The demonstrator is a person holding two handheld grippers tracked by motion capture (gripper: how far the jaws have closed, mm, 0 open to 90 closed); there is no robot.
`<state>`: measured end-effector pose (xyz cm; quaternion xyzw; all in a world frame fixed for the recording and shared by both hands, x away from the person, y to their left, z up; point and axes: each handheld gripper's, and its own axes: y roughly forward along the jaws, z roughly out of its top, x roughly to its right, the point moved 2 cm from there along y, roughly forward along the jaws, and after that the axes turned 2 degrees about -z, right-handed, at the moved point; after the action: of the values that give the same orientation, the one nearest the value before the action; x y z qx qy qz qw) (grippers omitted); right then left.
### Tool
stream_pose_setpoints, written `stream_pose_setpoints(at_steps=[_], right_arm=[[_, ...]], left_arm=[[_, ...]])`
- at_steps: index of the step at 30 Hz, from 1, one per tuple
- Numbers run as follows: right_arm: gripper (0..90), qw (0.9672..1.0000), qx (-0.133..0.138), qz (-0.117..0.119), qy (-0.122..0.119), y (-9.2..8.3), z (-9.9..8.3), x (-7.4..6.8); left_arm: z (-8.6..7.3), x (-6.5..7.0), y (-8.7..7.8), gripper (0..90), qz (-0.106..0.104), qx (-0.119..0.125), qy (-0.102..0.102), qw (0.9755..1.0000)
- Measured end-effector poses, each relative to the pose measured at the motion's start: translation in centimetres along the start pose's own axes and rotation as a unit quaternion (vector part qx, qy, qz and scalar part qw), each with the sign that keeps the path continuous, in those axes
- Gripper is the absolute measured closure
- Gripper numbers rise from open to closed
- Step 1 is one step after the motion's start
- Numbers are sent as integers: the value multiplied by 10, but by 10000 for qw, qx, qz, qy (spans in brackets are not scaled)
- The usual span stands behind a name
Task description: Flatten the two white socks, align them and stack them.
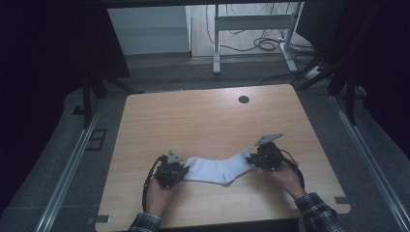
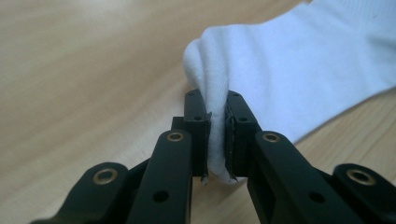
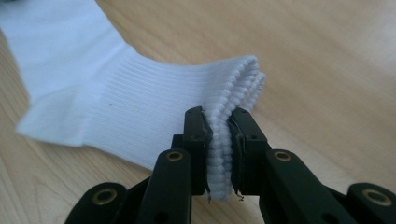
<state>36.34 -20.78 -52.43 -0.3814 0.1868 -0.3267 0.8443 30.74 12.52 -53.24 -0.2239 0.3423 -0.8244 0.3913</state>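
A white sock (image 1: 220,169) lies on the wooden bench (image 1: 203,116), near the front edge where the person sits, and it is stretched between the two grippers. In the high view the sock bends in the middle like a shallow corner, with one end going to the left and the other end rising to the right.

The left gripper (image 1: 180,171) holds the smooth end of the sock. In the left gripper view its fingers (image 2: 196,135) are closed on a fold of the white cloth (image 2: 289,79), and the cloth is pressed thin between the two pads and bulges out above them. The rest of the sock spreads away to the right on the bench (image 2: 79,84).

The right gripper (image 1: 252,160) holds the ribbed cuff end. In the right gripper view its fingers (image 3: 195,140) clamp the ribbed edge of the sock (image 3: 121,112), and several layers of the cuff stand up together between the pads. The body of the sock goes away to the left, flat on the bench (image 3: 317,60).

Both hands rest low on the bench, and a checked sleeve (image 1: 316,212) covers the right forearm. A small dark round hole (image 1: 243,99) is in the bench near its far edge, well apart from the sock.
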Motion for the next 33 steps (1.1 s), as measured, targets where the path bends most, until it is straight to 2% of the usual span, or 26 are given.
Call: stream_pose_setpoints(at_steps=[2,4,5,7,11,12,13,16,18,19,23,29,33], right_arm=[[773,10000,65,-17,-14,-3,2,0],[773,9997,225,-87,-26,-12,9,2],[773,9996,274,-115,-33,-14,12,4],[773,9994,314,-145,-1,-16,15,5],[773,9987,428,-276,98,-20,29,18],[773,9987,428,-276,98,-20,29,18],[772,9982,480,-330,164,-20,34,24],[771,9979,519,-332,214,-18,38,31],[770,9978,513,-339,236,-13,41,39],[769,9977,507,-350,266,-10,41,41],[767,9978,428,-381,345,2,38,47],[757,9980,285,-444,352,18,32,50],[737,9981,218,-486,320,25,28,51]], left_arm=[[4,-1,-2,817,10,58,25,10000],[18,-3,-6,816,31,158,68,9998],[18,-3,-6,816,31,158,68,9998],[28,-5,-8,816,73,202,167,9996],[51,-11,-8,816,156,292,221,9992],[51,-11,-8,816,156,292,221,9992],[58,-15,-4,815,199,308,207,9991],[62,-18,3,814,248,266,222,9991],[64,-23,15,813,315,177,220,9991],[64,-23,15,813,315,177,220,9991],[62,-27,34,812,372,24,148,9992],[54,-29,46,808,433,-216,159,9987],[51,-30,48,803,426,-233,134,9987]])
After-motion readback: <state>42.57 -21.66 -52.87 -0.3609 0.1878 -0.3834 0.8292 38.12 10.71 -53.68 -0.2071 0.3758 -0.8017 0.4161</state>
